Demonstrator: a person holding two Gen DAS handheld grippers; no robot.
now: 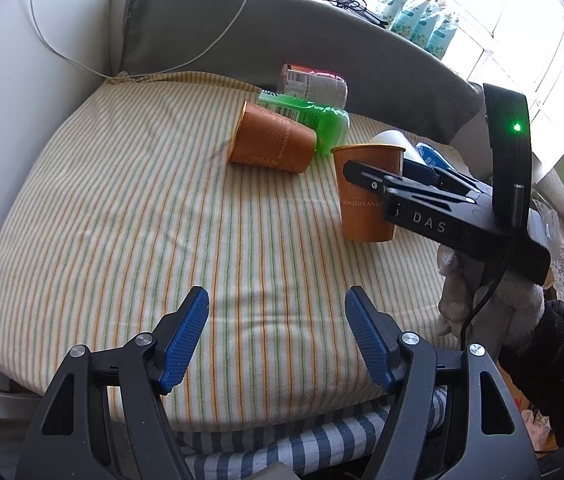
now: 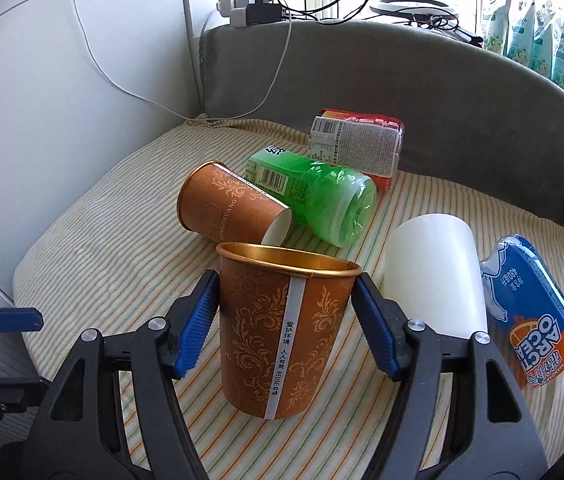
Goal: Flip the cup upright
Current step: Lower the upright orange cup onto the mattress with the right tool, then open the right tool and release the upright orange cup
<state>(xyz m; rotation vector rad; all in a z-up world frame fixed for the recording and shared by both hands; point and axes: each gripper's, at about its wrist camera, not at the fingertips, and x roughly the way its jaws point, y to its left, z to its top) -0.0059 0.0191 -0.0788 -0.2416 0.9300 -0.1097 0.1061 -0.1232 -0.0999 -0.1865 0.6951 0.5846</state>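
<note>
- Between my right hand-held gripper's [image 2: 285,312] barely parted pads, the upright brown paper cup [image 2: 282,332] is standing.
- Left hand-held gripper [image 1: 277,332] is hovering wide, empty, farther from it.

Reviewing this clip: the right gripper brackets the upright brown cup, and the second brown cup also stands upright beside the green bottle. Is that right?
Not quite. The second brown cup lies on its side against the green bottle; the right wrist view shows it. The rest holds: the right gripper brackets the upright brown cup.
</note>
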